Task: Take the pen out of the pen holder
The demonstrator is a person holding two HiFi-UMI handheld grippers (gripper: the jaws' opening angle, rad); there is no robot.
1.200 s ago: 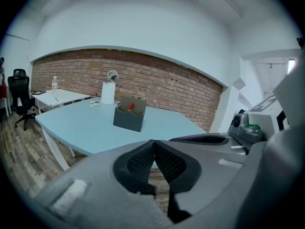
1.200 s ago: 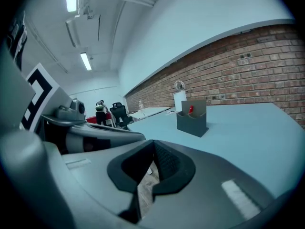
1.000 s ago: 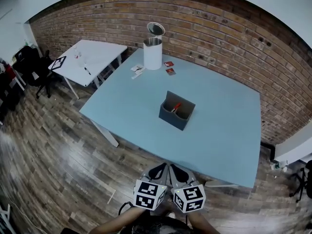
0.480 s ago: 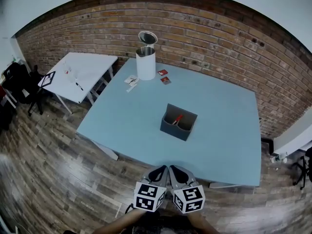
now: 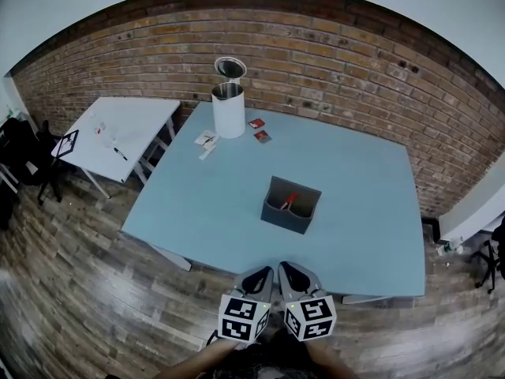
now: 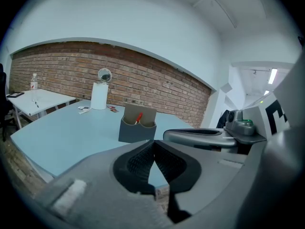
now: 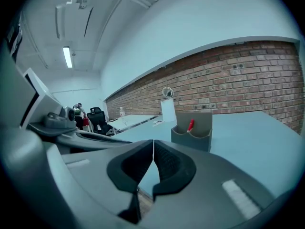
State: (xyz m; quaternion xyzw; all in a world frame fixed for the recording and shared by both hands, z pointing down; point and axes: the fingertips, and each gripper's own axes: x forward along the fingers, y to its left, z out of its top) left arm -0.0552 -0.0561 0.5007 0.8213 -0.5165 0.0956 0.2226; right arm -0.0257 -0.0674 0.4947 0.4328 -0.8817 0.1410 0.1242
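Note:
A dark grey pen holder (image 5: 290, 204) stands near the middle of the light blue table (image 5: 355, 180), with a red pen (image 5: 287, 200) leaning inside it. The pen holder (image 6: 137, 128) and red pen (image 6: 138, 117) show ahead in the left gripper view, and the same holder (image 7: 192, 130) with the pen (image 7: 190, 124) in the right gripper view. My left gripper (image 5: 259, 277) and right gripper (image 5: 291, 275) sit side by side at the table's near edge, well short of the holder. Both are shut with nothing between the jaws.
A white cylindrical bin (image 5: 227, 107) with a raised lid stands at the table's far left corner, with small cards (image 5: 257, 129) and papers (image 5: 204, 140) beside it. A white side table (image 5: 118, 133) is at the left. A brick wall (image 5: 331, 54) runs behind.
The head view has shifted, so the table and holder sit slightly more centred and lower. Both grippers stay side by side and shut at the near edge.

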